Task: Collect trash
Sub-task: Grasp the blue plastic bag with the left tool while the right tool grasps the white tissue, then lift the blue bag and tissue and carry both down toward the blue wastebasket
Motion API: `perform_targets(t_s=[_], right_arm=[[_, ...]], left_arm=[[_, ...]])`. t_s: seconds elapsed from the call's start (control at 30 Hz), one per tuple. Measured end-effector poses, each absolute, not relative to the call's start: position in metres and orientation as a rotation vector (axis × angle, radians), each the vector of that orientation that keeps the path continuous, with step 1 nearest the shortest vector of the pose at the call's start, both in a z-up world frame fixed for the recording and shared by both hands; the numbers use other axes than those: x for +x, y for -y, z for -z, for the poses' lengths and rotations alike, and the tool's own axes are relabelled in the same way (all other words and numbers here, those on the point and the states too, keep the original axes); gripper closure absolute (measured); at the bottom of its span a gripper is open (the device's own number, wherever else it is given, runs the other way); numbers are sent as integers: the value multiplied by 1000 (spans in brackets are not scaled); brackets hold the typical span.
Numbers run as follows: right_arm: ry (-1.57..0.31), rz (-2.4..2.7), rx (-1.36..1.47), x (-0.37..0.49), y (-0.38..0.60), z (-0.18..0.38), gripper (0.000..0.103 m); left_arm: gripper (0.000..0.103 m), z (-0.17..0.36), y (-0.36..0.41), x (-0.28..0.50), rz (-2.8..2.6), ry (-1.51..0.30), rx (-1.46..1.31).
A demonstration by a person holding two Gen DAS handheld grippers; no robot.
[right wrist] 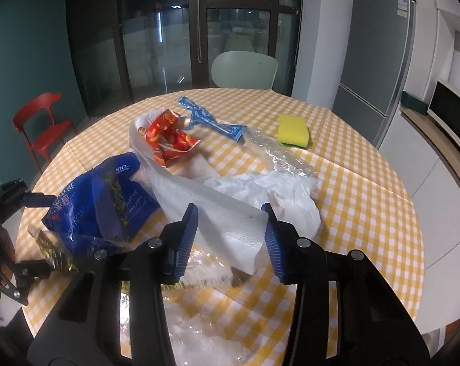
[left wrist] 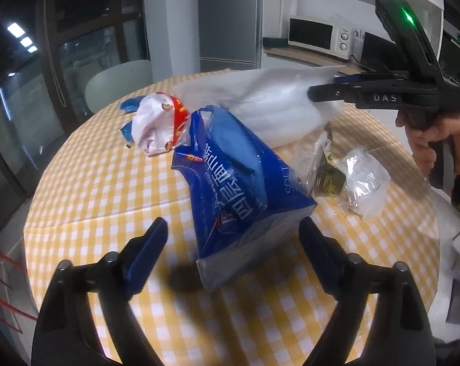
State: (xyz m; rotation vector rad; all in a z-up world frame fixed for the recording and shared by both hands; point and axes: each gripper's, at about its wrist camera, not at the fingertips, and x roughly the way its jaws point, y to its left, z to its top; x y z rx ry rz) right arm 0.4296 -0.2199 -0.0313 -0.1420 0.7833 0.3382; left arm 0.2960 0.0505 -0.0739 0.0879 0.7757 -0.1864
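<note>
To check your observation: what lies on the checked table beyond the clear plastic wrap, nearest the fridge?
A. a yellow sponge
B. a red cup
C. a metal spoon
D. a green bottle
A: the yellow sponge sits on the table past the clear wrap.

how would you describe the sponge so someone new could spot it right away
Start at the round table with the yellow checked cloth. On its far side, toward the grey fridge, the sponge lies alone. It is the only solid block there, bright yellow; everything else is crumpled plastic.
</note>
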Motion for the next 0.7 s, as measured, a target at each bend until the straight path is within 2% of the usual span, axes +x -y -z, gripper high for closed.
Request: perform_targets(t_s=[0.03, 0.07, 0.1, 0.13, 0.2, 0.3, 0.4, 0.7], right_arm=[[-788, -344, -146, 430, 218, 32, 70], [-791, -348, -147, 430, 218, 33, 72], [-793, -353, -141, 431, 217, 34, 79], [-795, -359, -136, 431, 218, 34, 83], [-792, -366, -129, 430, 216, 35, 97], [-774, -362, -148, 424, 210, 33, 102], [-749, -357, -148, 420, 208, 27, 102], [-638, -323, -123, 387, 206, -11, 102]], left_arm=[[27, 75, -51, 297, 190, -780, 88], [35, 77, -51, 299, 195, -788, 83], [46, 78, -51, 300, 200, -796, 75], [52, 79, -52, 300, 202, -802, 69], [81, 80, -54, 301, 205, -807, 43], [95, 74, -57, 295, 177, -754, 10], [100, 64, -61, 287, 167, -721, -14], [101, 33, -71, 258, 106, -647, -33]])
